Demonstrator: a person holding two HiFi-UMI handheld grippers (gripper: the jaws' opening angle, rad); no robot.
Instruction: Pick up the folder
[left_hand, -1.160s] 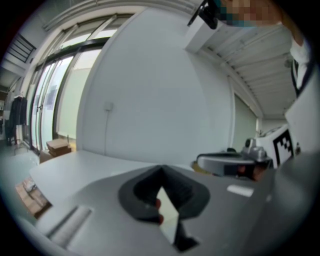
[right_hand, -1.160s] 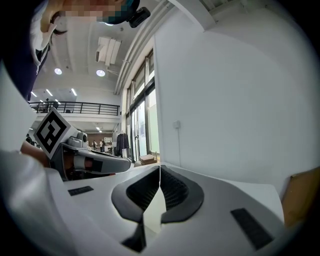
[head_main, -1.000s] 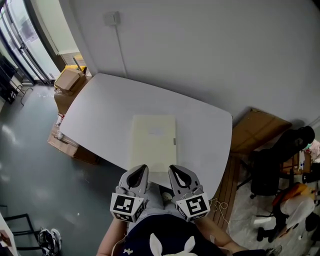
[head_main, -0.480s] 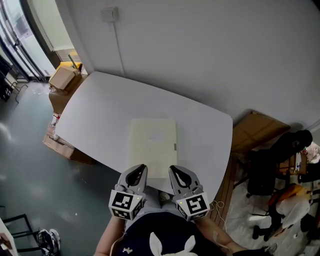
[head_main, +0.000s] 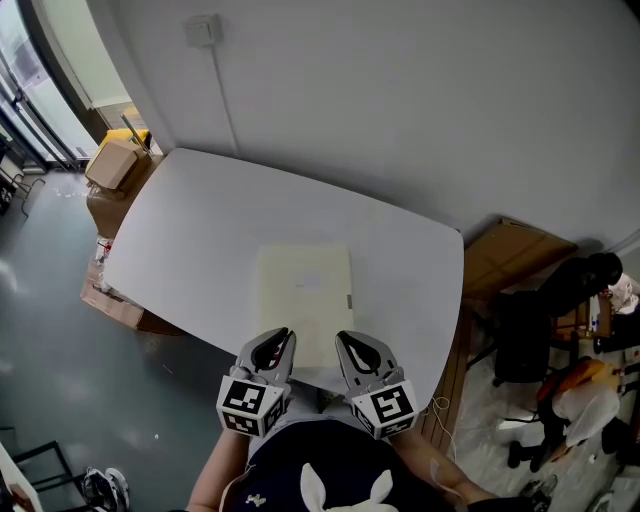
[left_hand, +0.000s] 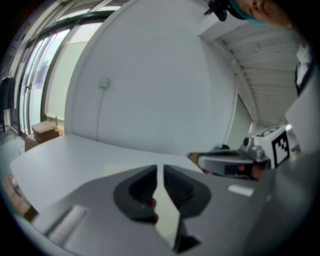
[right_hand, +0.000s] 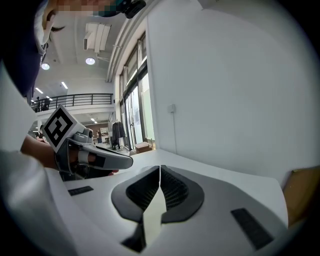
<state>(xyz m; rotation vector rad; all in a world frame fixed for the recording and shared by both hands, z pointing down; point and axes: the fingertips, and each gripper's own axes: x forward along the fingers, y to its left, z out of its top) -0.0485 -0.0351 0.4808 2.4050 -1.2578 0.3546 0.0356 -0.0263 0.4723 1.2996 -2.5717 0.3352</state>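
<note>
Where two grippers hover, seemingly one folder lies

The head view hides the near corners of the folder and cuts off the person's forearms

Folder: pale cream, plain. Counter: matt white, unpatterned. Right tool: light grey shell, black ribbed pads, cube bearing black-and-white square markers. Wall: off-white. Floor: dark grey-green, glossy. Cardboard boxes: tan brown, with something yellow behind them. Board leaning beside the counter: mid-brown. Chair: black.
</note>
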